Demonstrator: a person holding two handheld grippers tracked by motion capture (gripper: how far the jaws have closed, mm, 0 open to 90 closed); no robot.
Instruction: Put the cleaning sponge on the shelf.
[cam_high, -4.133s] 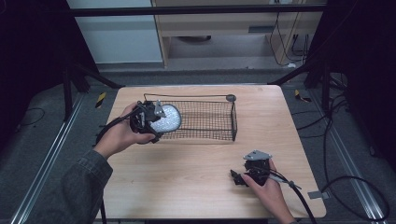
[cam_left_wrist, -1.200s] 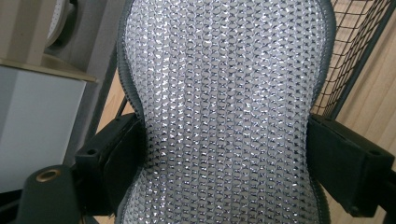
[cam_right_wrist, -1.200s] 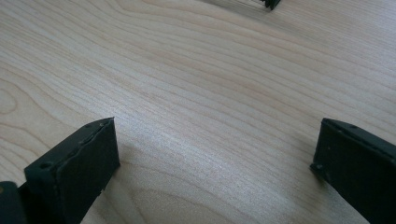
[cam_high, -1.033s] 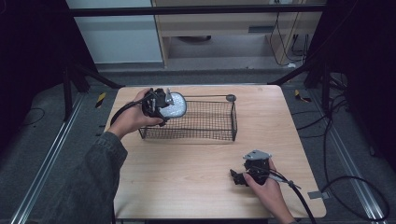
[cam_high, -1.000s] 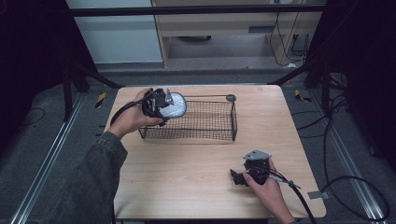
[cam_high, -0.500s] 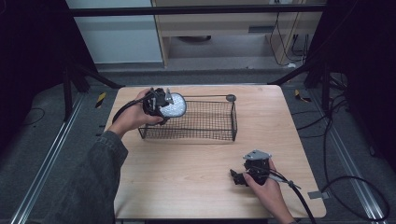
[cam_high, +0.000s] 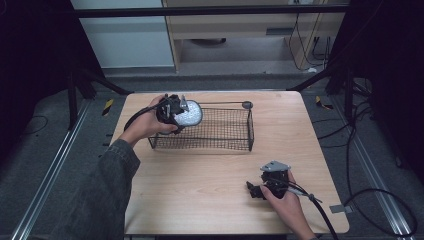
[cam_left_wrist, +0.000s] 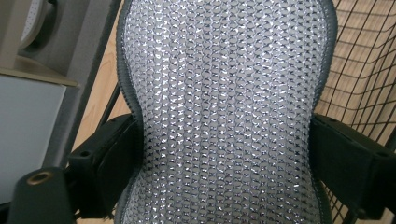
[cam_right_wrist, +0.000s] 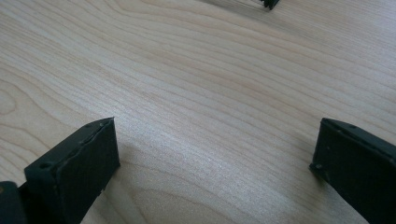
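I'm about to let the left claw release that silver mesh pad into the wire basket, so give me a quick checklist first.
1. Left claw shut on the silver mesh pad: ok.
2. Pad over the wire basket at its left end: ok.
3. Pad fully past the rim: cannot tell.
4. Basket upright on the table: ok.
5. Right claw open, holding nothing, resting near the table's front, apart from the basket: ok.

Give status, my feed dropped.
Left gripper shut on silver mesh pad at wire basket left end. Right gripper open, on table. Nothing blocking.
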